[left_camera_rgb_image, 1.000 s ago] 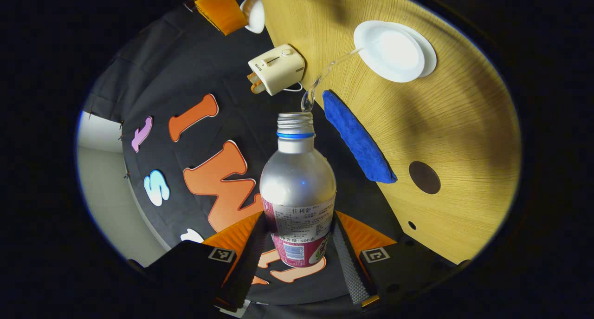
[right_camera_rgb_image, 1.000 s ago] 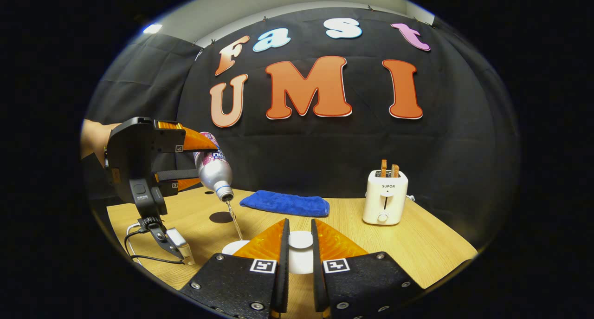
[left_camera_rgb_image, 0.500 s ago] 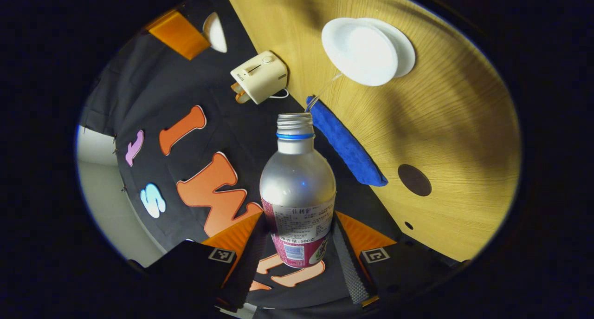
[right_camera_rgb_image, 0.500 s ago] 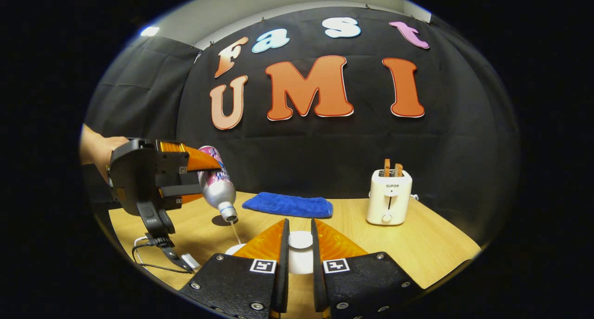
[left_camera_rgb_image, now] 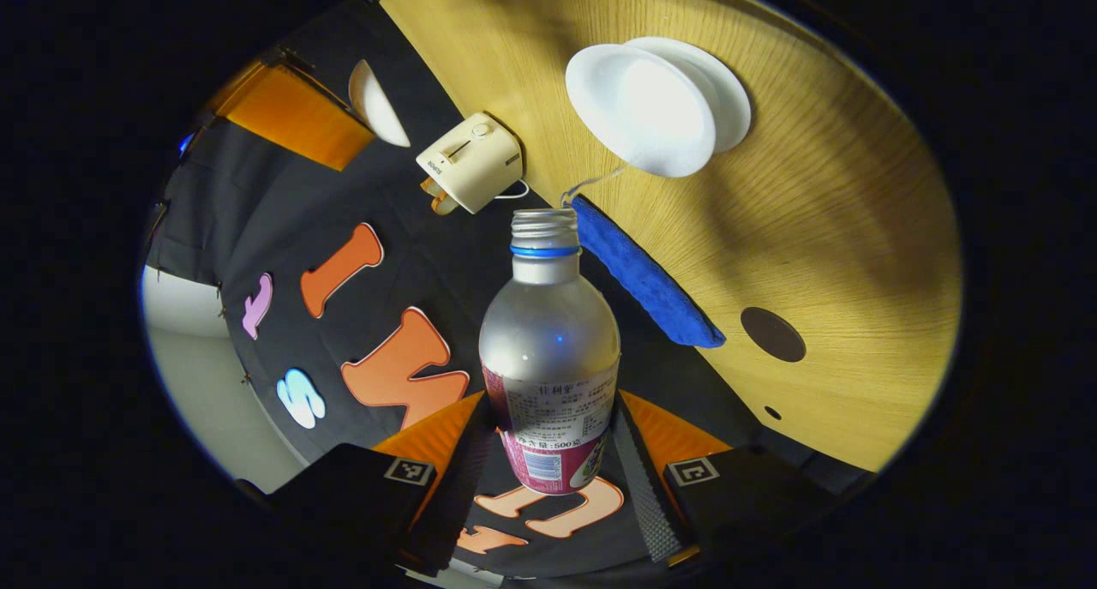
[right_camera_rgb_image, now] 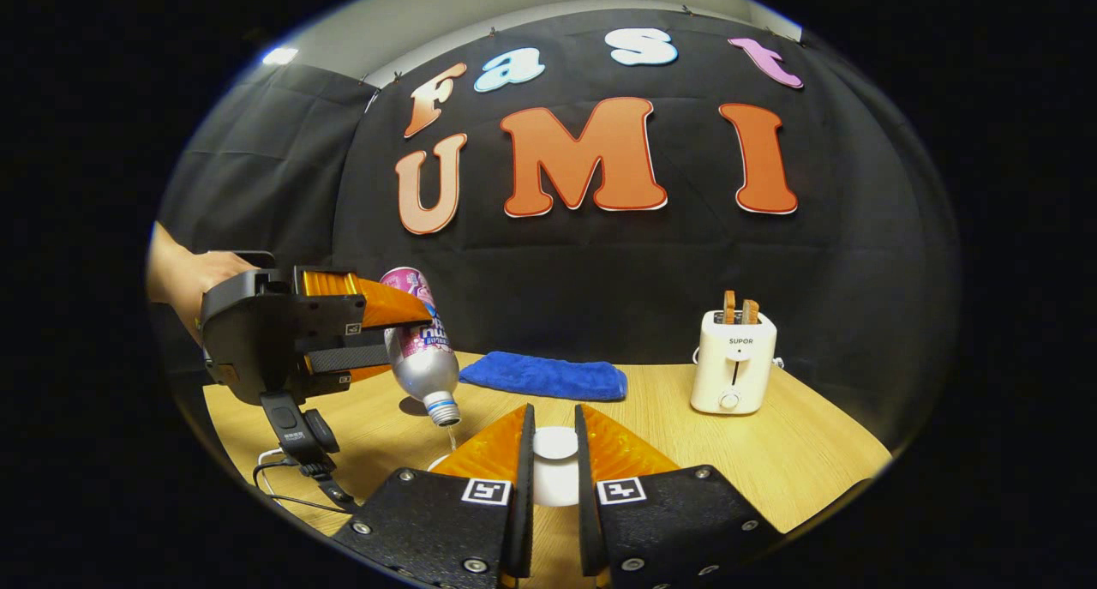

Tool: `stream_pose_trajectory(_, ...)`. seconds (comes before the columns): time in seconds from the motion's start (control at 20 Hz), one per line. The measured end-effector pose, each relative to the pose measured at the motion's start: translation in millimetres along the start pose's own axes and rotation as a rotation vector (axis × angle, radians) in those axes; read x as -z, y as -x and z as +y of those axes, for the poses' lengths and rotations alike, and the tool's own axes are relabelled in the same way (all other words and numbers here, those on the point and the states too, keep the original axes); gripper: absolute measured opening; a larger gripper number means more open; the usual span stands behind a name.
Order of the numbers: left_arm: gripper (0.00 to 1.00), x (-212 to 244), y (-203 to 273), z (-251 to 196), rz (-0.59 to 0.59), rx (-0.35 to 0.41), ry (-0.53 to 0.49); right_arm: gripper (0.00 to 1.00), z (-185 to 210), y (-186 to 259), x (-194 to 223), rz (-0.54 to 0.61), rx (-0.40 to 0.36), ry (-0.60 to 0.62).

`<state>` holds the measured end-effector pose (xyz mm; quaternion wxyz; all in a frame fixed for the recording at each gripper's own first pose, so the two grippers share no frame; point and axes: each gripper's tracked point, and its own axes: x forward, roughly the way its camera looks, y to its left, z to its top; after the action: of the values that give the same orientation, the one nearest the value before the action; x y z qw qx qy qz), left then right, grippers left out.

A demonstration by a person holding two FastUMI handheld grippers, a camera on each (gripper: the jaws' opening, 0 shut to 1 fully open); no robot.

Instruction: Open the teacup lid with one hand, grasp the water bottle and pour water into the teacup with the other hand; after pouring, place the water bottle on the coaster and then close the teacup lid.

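Note:
My left gripper (left_camera_rgb_image: 548, 409) is shut on a silver water bottle (left_camera_rgb_image: 548, 349) with a pink label, uncapped and tipped mouth-down. A thin thread of water runs from its mouth to the white teacup (left_camera_rgb_image: 638, 109) on its saucer (left_camera_rgb_image: 733, 100). The dark round coaster (left_camera_rgb_image: 773, 333) lies bare on the wooden table. My right gripper (right_camera_rgb_image: 553, 413) is shut on the white teacup lid (right_camera_rgb_image: 555, 447), held up beside the cup. In the right gripper view the left gripper (right_camera_rgb_image: 407, 340) and the bottle (right_camera_rgb_image: 422, 357) hang over the cup's rim (right_camera_rgb_image: 441, 462), which is mostly hidden by my fingers.
A blue cloth (right_camera_rgb_image: 544, 376) lies at the back of the table (right_camera_rgb_image: 797, 452), with a cream toaster (right_camera_rgb_image: 733, 370) holding toast to its right. A black cable (right_camera_rgb_image: 296, 477) dangles from the left gripper. A person's hand (right_camera_rgb_image: 184, 272) holds that gripper.
The bottle has come lower and nearer to the teacup, and tips more steeply. The stream has thinned from a full pour to a trickle. The right gripper still holds the lid.

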<state>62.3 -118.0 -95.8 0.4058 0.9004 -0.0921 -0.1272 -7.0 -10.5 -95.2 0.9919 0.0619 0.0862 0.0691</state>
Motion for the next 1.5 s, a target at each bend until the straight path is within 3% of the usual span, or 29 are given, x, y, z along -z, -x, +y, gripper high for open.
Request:
stream_pose_trajectory(0.5,0.82,-17.1,2.0,-9.6,-0.031,-0.012,0.007,0.23,4.1,1.1,1.9,0.011,-0.008,-0.002)
stream_pose_trajectory(0.8,0.86,-17.9,6.5,-12.9,-0.028,-0.038,0.135,0.22,7.1,-0.4,0.7,0.012,-0.009,-0.003)
stream_pose_trajectory(0.85,0.81,-17.8,7.1,-16.2,-0.026,-0.033,0.186,0.22,7.2,-0.9,0.1,0.012,-0.009,-0.003)
stream_pose_trajectory(1.05,0.83,0.1,12.7,-23.5,0.012,-0.077,0.439,0.22,7.4,-2.9,-1.4,0.014,-0.007,-0.003)
stream_pose_trajectory(1.4,0.82,66.8,14.1,-48.4,0.184,-0.201,1.108,0.23,14.3,-7.8,-10.3,0.009,-0.008,0.004)
stream_pose_trajectory(1.45,0.87,68.6,13.0,-51.8,0.198,-0.22,1.193,0.23,17.3,-8.9,-9.6,0.015,-0.015,0.007)
stream_pose_trajectory(1.5,0.83,69.8,13.2,-55.6,0.215,-0.232,1.253,0.23,20.2,-8.9,-8.6,0.021,-0.016,0.012)
